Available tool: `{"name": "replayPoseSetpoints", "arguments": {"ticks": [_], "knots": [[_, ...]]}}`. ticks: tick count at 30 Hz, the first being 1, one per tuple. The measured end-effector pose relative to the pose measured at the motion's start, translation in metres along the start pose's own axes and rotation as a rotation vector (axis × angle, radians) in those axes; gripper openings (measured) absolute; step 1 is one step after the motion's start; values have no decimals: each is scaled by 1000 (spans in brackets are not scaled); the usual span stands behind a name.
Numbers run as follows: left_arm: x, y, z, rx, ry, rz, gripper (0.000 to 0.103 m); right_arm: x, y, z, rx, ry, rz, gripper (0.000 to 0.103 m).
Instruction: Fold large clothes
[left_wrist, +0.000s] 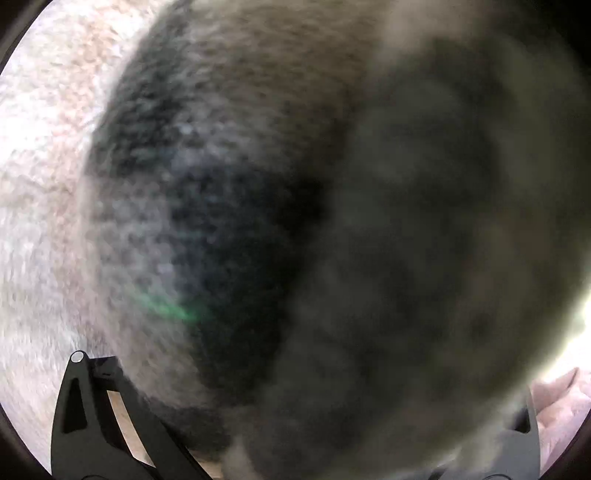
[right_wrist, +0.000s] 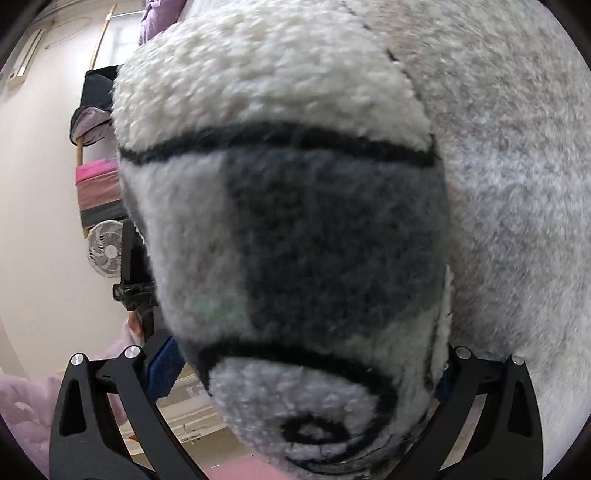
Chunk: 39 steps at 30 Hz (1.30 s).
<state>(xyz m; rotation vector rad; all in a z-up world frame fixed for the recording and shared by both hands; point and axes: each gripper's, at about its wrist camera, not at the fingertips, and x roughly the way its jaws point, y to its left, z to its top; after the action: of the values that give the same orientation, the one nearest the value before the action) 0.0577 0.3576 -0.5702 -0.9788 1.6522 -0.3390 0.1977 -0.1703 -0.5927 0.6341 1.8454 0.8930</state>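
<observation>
Fuzzy fleece garment (right_wrist: 295, 229) — cream, grey, black-striped — drapes between right claw (right_wrist: 295, 435); its grip unclear.

Fleece garment (left_wrist: 332, 240) blurred, hides tongs' tips (both views).

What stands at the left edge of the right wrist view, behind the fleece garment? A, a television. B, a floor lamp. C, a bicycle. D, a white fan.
D: a white fan with curved blades shows against the pale wall, left of the fleece garment.
</observation>
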Motion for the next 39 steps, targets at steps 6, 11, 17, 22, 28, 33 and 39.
{"name": "replayPoseSetpoints", "arguments": {"ticks": [6,11,17,22,28,33,39], "knots": [[0,-19,-19,-83,-109,90,88,-10,49,-21,-96,10,-36,81],[-2,-64,-34,-34,-127,183,66,-17,84,-38,-108,-26,-63,68],[-6,-107,-51,-3,-145,255,63,-27,122,-65,-123,-68,-145,66],[-21,-157,-72,72,-153,294,62,-46,151,-87,-134,-113,-174,66],[-63,-197,-106,153,-188,315,62,-74,182,-107,-154,-184,-173,66],[-87,-234,-129,222,-213,341,62,-101,199,-137,-171,-244,-176,66],[-86,-285,-148,312,-203,340,62,-138,203,-172,-159,-314,-176,66]]}}
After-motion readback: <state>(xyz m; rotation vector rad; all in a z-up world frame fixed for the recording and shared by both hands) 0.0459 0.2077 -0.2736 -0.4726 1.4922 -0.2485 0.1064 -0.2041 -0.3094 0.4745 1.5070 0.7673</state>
